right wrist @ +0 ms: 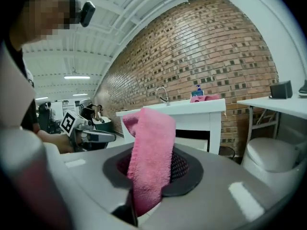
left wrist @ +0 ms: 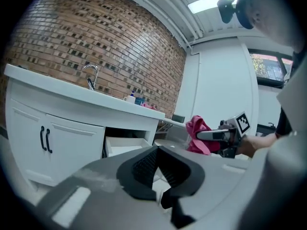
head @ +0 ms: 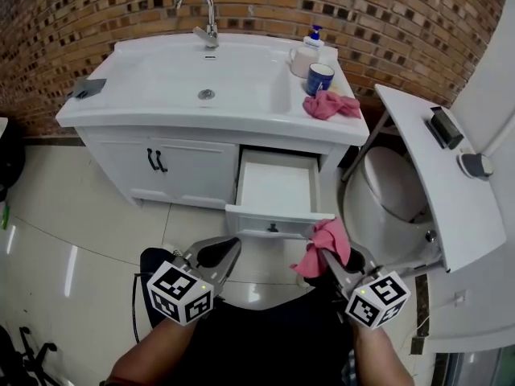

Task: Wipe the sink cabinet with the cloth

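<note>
The left tool (head: 232, 249) (left wrist: 157, 153) hangs low at the near left. Its jaws are slightly apart with nothing between them. Far beyond it stands the white sink cabinet (head: 185, 163) (left wrist: 57, 133) against the brick wall. The cabinet's two left doors are closed, and a drawer (head: 278, 187) on its right side is pulled out toward the near side. A faucet (head: 205, 14) rises at the far edge of the cabinet's top surface (head: 161, 107). On the right end of that surface are a soap dispenser (head: 306, 55), a blue cup (head: 319, 77) and a second pink cloth (head: 328, 104).

The right tool (head: 328, 257) (right wrist: 149, 169) is at the near right, just in front of the open drawer. It is clamped on the pink cloth (head: 325, 240) (right wrist: 149, 147). The cloth sticks up from the jaws with its top folded over, clear of the cabinet.
</note>
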Tool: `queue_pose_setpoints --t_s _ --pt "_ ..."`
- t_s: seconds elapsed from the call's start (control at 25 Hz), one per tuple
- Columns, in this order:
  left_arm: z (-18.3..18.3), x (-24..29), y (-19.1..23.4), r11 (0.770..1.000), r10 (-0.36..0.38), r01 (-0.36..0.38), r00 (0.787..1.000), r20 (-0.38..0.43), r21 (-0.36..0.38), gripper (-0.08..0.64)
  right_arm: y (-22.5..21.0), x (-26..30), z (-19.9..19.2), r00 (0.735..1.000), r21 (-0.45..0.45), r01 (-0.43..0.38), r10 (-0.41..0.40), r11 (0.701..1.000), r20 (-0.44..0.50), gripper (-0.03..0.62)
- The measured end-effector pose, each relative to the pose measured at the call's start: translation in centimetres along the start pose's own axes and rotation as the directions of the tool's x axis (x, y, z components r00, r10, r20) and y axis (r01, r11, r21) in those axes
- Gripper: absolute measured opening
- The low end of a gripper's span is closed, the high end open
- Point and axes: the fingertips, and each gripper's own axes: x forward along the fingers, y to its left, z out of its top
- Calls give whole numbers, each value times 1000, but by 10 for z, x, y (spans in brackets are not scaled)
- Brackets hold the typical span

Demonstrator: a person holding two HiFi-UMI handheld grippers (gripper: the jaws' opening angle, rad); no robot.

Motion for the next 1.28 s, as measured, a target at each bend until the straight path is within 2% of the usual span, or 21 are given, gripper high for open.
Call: queue_pose_setpoints --t_s 0.2,0.32,0.4,0.72,0.88,1.28 --pt "1 -19 -15 1000 2 -2 1000 15 -7 5 23 -38 -7 998 49 36 -39 998 47 95" --pt "-2 -25 -22 1000 9 -9 1000 21 -16 5 30 -44 -20 998 31 51 -52 998 44 95" --pt "-5 -25 -24 1000 12 -12 1000 17 -8 5 32 -43 -25 999 23 31 -32 999 33 95" --pt "-8 -25 -27 1000 17 -17 1000 -14 21 5 30 -51 -23 999 3 22 -23 1000 37 95" --pt "-10 -21 -26 1000 18 -18 1000 -14 14 5 28 -56 -22 998 20 41 -42 999 39 94" --pt "-6 -16 -34 1000 -6 6 1000 -6 27 5 31 -58 -24 998 -6 56 -56 998 19 94"
